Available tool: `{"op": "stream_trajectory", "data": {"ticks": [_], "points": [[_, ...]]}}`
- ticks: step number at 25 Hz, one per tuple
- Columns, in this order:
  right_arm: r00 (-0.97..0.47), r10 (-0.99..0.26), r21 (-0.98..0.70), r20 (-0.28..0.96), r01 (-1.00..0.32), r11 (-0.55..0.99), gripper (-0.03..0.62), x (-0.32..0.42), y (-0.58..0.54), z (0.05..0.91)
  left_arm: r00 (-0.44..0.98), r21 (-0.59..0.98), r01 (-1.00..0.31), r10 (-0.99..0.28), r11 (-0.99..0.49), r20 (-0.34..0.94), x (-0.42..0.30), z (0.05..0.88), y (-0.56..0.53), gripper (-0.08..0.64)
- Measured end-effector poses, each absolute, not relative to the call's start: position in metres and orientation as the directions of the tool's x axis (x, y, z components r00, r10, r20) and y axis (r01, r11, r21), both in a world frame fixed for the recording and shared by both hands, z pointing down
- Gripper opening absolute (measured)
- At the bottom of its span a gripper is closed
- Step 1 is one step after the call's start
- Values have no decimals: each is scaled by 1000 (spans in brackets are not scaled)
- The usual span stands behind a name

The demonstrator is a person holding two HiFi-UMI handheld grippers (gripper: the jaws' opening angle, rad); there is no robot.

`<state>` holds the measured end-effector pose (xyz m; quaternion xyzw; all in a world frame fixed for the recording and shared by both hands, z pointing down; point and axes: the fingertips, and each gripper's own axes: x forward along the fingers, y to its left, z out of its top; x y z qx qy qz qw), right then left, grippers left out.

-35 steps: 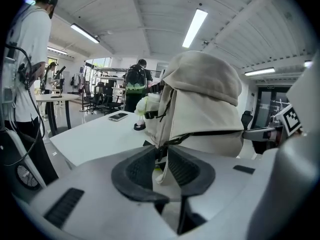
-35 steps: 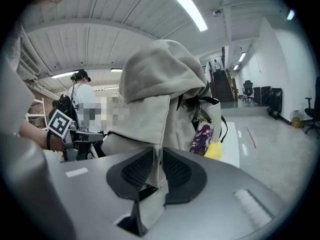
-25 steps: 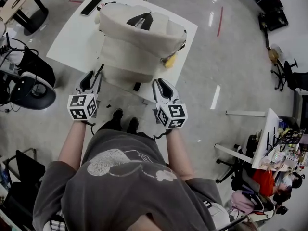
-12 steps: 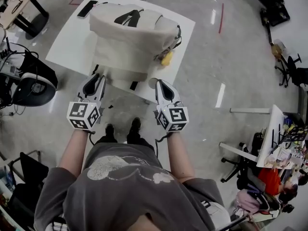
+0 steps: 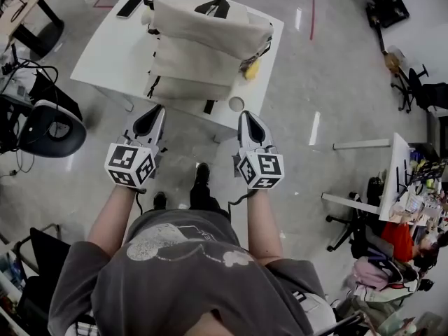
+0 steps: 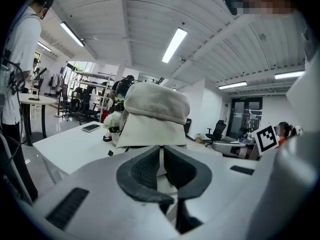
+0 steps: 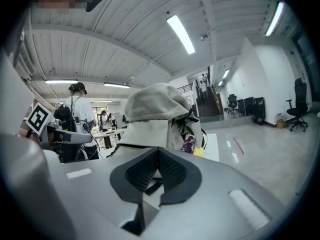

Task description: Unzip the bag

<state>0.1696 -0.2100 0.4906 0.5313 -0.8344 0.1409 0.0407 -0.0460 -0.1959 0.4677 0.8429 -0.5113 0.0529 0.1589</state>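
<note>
The beige backpack (image 5: 199, 44) stands upright on the white table (image 5: 105, 54), a yellow charm (image 5: 250, 68) hanging at its right side. Both grippers hover over the floor just short of the table's near edge, apart from the bag. My left gripper (image 5: 152, 110) is closing: only a thin slit shows between its jaws (image 6: 160, 148), and nothing is in it. The bag (image 6: 155, 114) rises beyond it. My right gripper (image 5: 246, 115) is shut on nothing, its tips meeting (image 7: 158, 150) in front of the bag (image 7: 155, 119). No zipper pull can be made out.
A dark phone (image 5: 131, 5) lies at the table's far left corner. A small white round thing (image 5: 236, 104) sits near the table's front edge by a black strap end (image 5: 208, 106). An office chair (image 5: 49, 128) stands at the left. A person (image 6: 17, 74) stands beside the table.
Both grippers have drawn back from the bag's lower front toward me. Their jaws, open a second ago, have come together. The person has stepped back from the table.
</note>
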Motion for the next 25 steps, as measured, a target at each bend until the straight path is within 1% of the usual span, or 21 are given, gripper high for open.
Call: {"op": "stream_trajectory", "data": {"ticks": [6, 10, 14, 20, 25], "points": [[-408, -889, -163, 208, -911, 379, 0, 122, -148, 479, 513, 238, -854, -827, -464, 231, -89, 465, -146, 26], [-361, -912, -170, 196, -928, 331, 0, 98, -106, 475, 565, 251, -821, -794, -513, 223, -108, 468, -114, 26], [-305, -928, -160, 213, -948, 275, -1, 77, -56, 478, 621, 258, -780, -753, -570, 216, -123, 469, -83, 23], [-244, -940, -138, 240, -967, 216, 0, 74, -5, 477, 671, 292, -736, -714, -611, 198, -125, 469, -59, 20], [-228, -950, -135, 212, -970, 203, 0, 80, 6, 466, 685, 295, -722, -708, -626, 172, -118, 464, -50, 18]]}}
